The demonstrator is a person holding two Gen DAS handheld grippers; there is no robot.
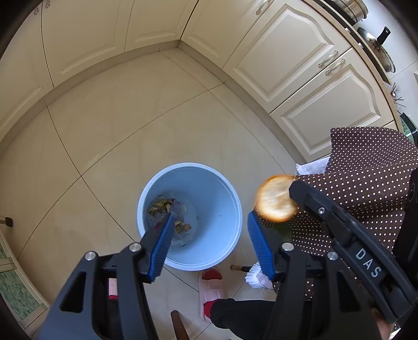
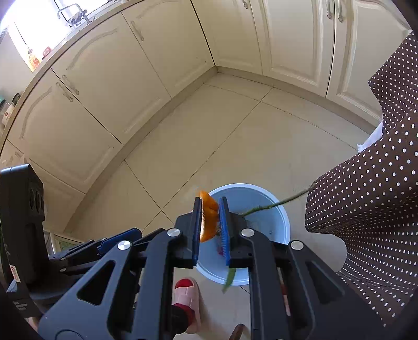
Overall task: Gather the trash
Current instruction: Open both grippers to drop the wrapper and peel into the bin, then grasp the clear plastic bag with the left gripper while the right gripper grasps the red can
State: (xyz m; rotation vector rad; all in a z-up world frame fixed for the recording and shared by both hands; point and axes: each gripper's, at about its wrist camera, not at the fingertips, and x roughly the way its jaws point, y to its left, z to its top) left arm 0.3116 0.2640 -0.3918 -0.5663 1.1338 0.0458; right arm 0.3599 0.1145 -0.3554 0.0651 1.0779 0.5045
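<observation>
The right gripper (image 2: 210,219) is nearly closed on an orange peel (image 2: 208,217), held edge-up just above the bin (image 2: 283,222); the left gripper (image 1: 211,245), half open and empty, hangs directly over the bin.

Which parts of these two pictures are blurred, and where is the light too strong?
Left wrist view: the orange peel is smeared, while the bin is sharp. Right wrist view: the window at top left is overexposed white; the green stem looks soft.
</observation>
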